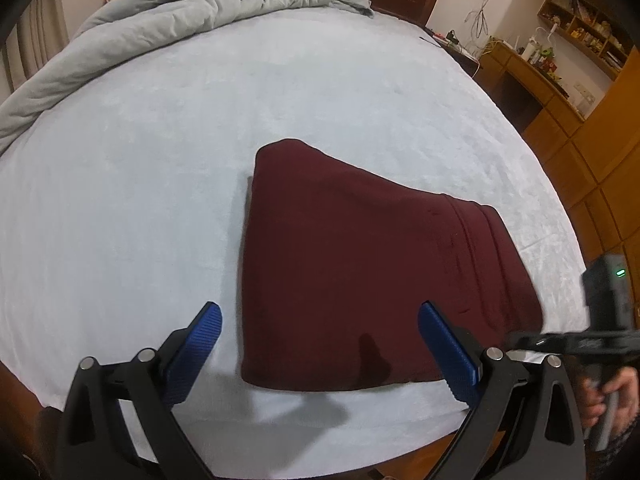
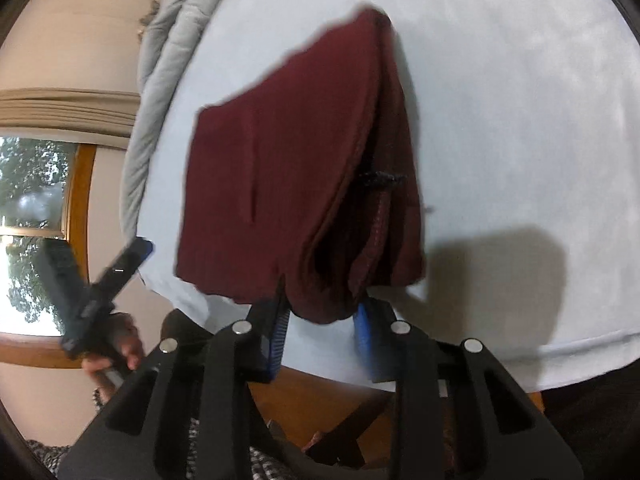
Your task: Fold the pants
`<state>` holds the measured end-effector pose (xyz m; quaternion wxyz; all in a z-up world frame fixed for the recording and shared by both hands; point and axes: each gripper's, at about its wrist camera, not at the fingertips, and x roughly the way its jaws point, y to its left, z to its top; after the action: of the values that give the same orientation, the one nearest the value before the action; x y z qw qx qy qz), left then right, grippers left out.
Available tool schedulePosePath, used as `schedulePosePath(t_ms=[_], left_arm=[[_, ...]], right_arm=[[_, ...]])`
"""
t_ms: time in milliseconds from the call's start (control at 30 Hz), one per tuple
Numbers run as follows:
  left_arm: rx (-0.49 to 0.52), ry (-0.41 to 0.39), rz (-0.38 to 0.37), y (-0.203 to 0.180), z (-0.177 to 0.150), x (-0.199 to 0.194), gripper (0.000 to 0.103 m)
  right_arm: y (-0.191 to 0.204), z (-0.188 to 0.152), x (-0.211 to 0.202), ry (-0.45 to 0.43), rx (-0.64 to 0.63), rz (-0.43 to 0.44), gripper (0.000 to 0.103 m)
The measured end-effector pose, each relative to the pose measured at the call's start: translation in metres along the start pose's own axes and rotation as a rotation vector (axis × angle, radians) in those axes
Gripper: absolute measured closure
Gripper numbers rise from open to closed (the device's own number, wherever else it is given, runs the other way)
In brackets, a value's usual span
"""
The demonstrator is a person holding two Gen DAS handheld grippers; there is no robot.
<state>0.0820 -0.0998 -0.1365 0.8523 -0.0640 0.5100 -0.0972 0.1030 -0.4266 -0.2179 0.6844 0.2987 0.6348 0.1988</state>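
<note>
From the left wrist camera, the dark red pants lie folded into a flat stack on the pale blue bed sheet, close to the near edge of the bed. The left gripper hangs just above that near edge with its two blue fingers spread wide, holding nothing; one finger is over bare sheet and the other is over the near side of the pants. A gray blanket is bunched up along the far edge of the bed, and a wooden desk stands past the right side. From the right wrist camera, the pants are seen from their open end, with the layers showing. The right gripper has its jaws partly closed, and a fold of the pants sits between the blue fingers; it looks pinched, but the picture is blurry there. The sheet fills the right side, and the blanket runs along the left edge of the bed.
</note>
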Motion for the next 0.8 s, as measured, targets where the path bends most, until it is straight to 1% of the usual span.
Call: schedulePosePath(t_ms=[100, 300, 333, 367, 400, 433, 600, 633, 733, 767, 800], left_arm=[[0.009, -0.005, 0.003, 0.002, 0.002, 0.000, 0.004], [0.003, -0.008, 0.012, 0.000, 0.002, -0.001, 0.004], [0.007, -0.011, 0.017, -0.001, 0.001, -0.001, 0.004], [0.013, -0.018, 0.027, -0.001, 0.001, -0.002, 0.004], [0.017, -0.025, 0.031, -0.004, 0.001, -0.004, 0.004], [0.021, -0.031, 0.033, -0.004, 0.001, -0.005, 0.004], [0.036, -0.062, 0.037, -0.005, 0.004, -0.013, 0.004], [0.040, -0.068, 0.041, -0.006, 0.005, -0.013, 0.004], [0.050, -0.076, 0.043, -0.009, 0.007, -0.016, 0.004], [0.051, -0.078, 0.045, -0.009, 0.007, -0.016, 0.004], [0.053, -0.082, 0.050, -0.009, 0.008, -0.016, 0.004]], right_arm=[[0.000, -0.002, 0.003, -0.010, 0.004, 0.015, 0.073], [0.012, 0.000, 0.003, -0.005, -0.040, -0.022, 0.071], [0.012, 0.000, 0.002, -0.007, -0.045, -0.022, 0.069], [0.012, 0.000, 0.001, -0.009, -0.053, -0.023, 0.063], [0.012, 0.000, 0.000, -0.010, -0.054, -0.029, 0.060], [0.012, -0.001, -0.003, -0.015, -0.057, -0.043, 0.054], [0.021, -0.003, -0.021, -0.059, -0.110, -0.119, 0.053], [0.027, -0.003, -0.024, -0.073, -0.132, -0.145, 0.053], [0.047, -0.001, -0.030, -0.109, -0.222, -0.267, 0.053], [0.053, 0.000, -0.033, -0.129, -0.242, -0.284, 0.053], [0.057, 0.000, -0.036, -0.143, -0.250, -0.281, 0.053]])
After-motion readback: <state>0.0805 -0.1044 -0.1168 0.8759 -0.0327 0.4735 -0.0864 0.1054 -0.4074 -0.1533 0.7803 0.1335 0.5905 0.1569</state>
